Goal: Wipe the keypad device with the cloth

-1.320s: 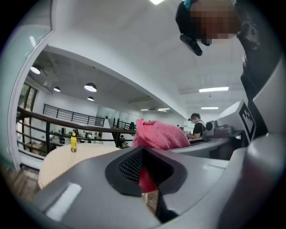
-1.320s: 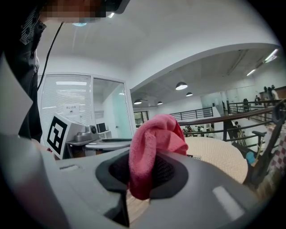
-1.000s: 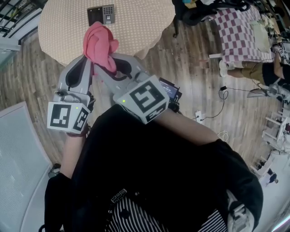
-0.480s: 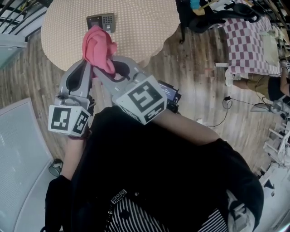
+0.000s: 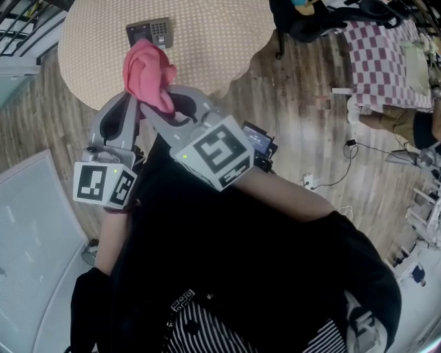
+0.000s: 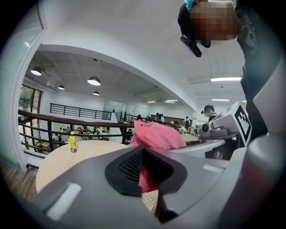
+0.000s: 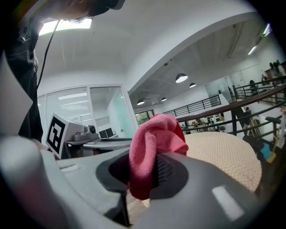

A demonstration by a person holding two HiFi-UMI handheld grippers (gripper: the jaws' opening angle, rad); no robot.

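Note:
The keypad device (image 5: 149,32), dark with a grey button pad, lies flat on the round beige table (image 5: 207,41) near its front edge. A crumpled pink cloth (image 5: 147,65) hangs in the air just short of it. Both grippers meet at the cloth's lower end. My right gripper (image 5: 162,103) is shut on the cloth (image 7: 156,134), which is pinched between its pads (image 7: 167,172). My left gripper (image 5: 133,96) is shut too, and a strip of the cloth (image 6: 156,134) shows between its jaws. The keypad appears in neither gripper view.
A small yellow figure (image 6: 72,141) stands on the table. To the right are a checkered-covered chair (image 5: 375,48), a black bag (image 5: 310,17) and cables (image 5: 331,172) on the wooden floor. A pale panel (image 5: 34,227) stands at the left. A seated person (image 5: 406,117) is at the far right.
Both grippers and the cloth have drawn slightly closer to the keypad device and the table edge. Their hold on the cloth is unchanged.

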